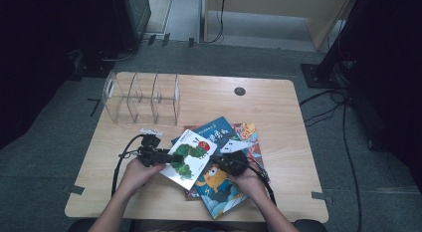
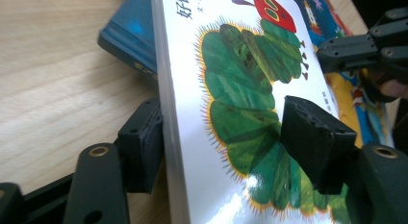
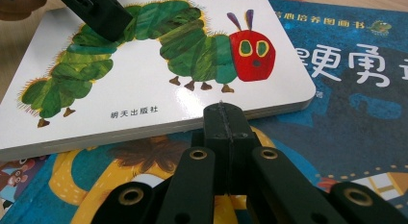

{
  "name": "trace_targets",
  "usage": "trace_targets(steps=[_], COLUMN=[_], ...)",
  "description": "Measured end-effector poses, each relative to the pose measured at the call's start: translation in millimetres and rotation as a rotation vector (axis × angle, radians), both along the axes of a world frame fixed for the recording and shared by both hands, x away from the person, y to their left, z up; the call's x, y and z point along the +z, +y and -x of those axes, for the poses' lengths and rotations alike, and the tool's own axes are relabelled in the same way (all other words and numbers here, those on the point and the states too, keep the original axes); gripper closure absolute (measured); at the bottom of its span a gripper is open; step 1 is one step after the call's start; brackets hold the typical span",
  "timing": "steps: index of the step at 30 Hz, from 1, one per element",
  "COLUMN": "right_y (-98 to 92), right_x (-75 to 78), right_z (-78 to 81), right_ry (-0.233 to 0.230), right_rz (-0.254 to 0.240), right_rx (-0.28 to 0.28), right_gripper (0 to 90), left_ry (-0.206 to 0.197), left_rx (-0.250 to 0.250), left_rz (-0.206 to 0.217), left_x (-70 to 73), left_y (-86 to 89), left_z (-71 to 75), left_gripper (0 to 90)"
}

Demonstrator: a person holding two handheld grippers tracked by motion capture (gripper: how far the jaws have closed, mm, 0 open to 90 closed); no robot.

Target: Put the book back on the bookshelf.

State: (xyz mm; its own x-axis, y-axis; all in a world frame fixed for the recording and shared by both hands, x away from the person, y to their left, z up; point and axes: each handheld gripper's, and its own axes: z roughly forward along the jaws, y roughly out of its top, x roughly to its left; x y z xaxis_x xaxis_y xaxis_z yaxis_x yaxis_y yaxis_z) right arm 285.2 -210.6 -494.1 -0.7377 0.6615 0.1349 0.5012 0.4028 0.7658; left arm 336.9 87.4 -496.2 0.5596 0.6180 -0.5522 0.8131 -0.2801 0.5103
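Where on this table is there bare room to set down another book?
Bare wood lies right of the clear divider rack, around the dark round hole, and along the table right edge. The front centre is crowded: stacked picture books, both hands and grippers.

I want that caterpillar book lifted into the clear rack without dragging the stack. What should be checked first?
1. Left claw straddles the caterpillar book, one pad above, one below: ok.
2. Pads pressing firmly on it: cannot tell.
3. Right claw shut, tip against the book's edge, over the blue book: ok.
4. Books beneath held down: cannot tell.
5. Clear rack upright, slots free: ok.
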Motion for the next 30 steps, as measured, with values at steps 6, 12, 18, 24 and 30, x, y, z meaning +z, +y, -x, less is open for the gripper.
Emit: trace_targets(steps=[6,12,18,24,30], right_y=[0.3,0.6,2.1,6.1,9.9], right_x=[0.1,0.0,-0.2,-0.2,0.2], right_z=[-0.1,-0.6,-1.0,-3.0,-2.3], right_ry=[0.011,0.011,0.009,0.02,0.007], right_rz=[-0.005,-0.006,-0.008,-0.019,-0.005], right_rx=[-0.011,-0.005,0.005,0.026,0.034], right_gripper=[90.0,90.0,90.0,90.0,89.6], left_ry=[0.063,0.079,0.009,0.035,0.036], left_rx=[-0.008,-0.005,-0.032,-0.081,-0.172], left_rz=[-0.013,0.002,0.105,0.062,-0.001], left_x=[-0.1,9.3,33.0,48.4,66.9], left_y=[-7.7,-1.1,6.8,0.5,-16.3], left_z=[-6.8,-8.9,-4.0,-10.2,-17.7], left_gripper=[30.9,43.2,60.4,65.2,70.8])
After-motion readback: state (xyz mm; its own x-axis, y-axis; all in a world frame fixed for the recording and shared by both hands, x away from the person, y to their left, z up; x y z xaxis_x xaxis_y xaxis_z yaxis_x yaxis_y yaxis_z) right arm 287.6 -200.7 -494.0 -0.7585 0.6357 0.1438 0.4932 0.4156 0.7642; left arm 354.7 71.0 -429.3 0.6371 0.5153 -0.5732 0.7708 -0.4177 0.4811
